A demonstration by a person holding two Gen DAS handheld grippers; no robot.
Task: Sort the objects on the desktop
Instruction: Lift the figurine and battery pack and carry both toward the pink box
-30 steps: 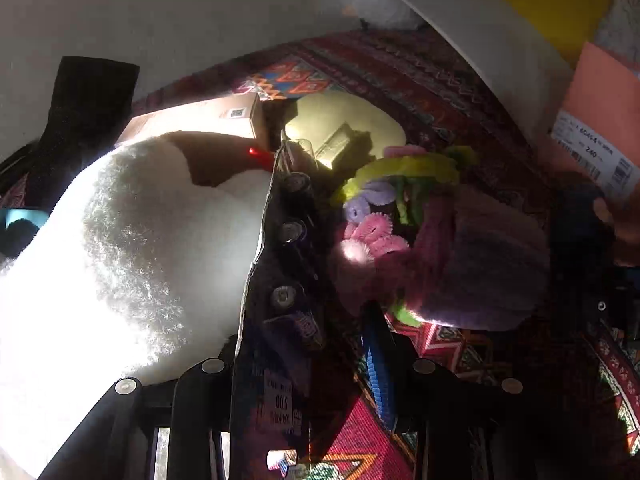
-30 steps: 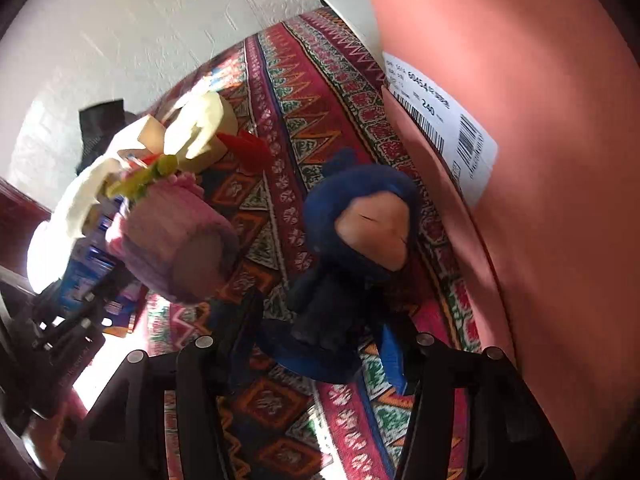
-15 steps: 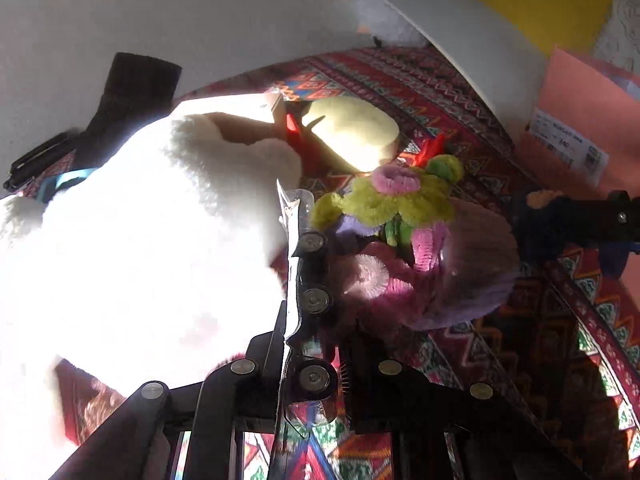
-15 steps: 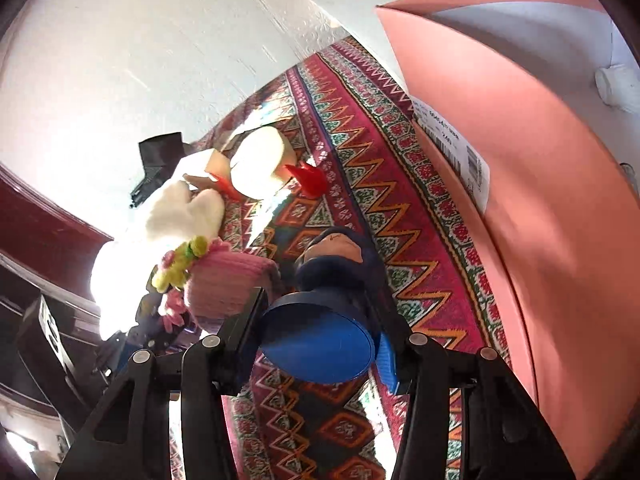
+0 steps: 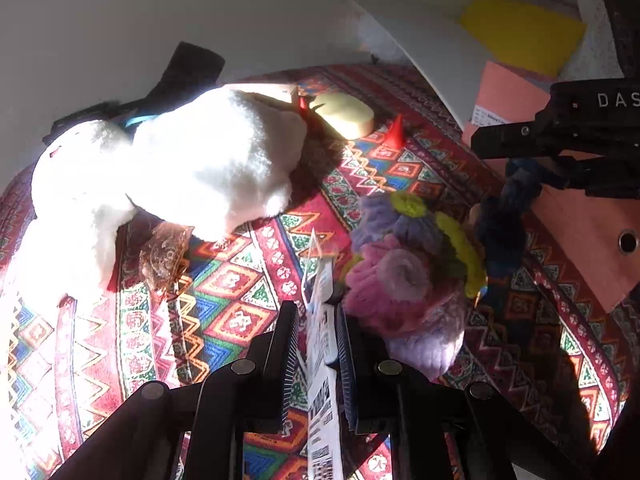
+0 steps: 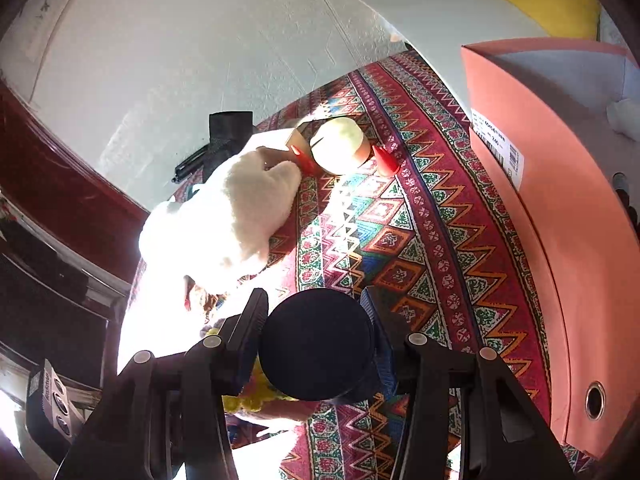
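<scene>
My left gripper [image 5: 318, 320] is shut on a flat printed card pack [image 5: 322, 364], held edge-on above the patterned cloth [image 5: 224, 280]. Just right of it a pink and purple crocheted flower pot [image 5: 404, 280] lies on the cloth. My right gripper [image 6: 316, 312] is shut on a dark blue doll [image 6: 318, 344], whose round base faces the camera. In the left wrist view the doll [image 5: 504, 216] hangs under the right gripper [image 5: 560, 136], above the cloth beside the salmon box [image 5: 580, 220].
A big white plush [image 5: 192, 168] lies at the left, with a clear brown wrapper [image 5: 164, 256] beside it. Behind it are a pale round block [image 6: 340, 150], two red cones [image 6: 386, 162] and a cardboard box [image 6: 276, 136]. The salmon box [image 6: 540, 200] lines the right side.
Both grippers have risen and pulled back. The right one has lifted the blue doll off the cloth. The left one has carried the card pack up, clear of the plush.
</scene>
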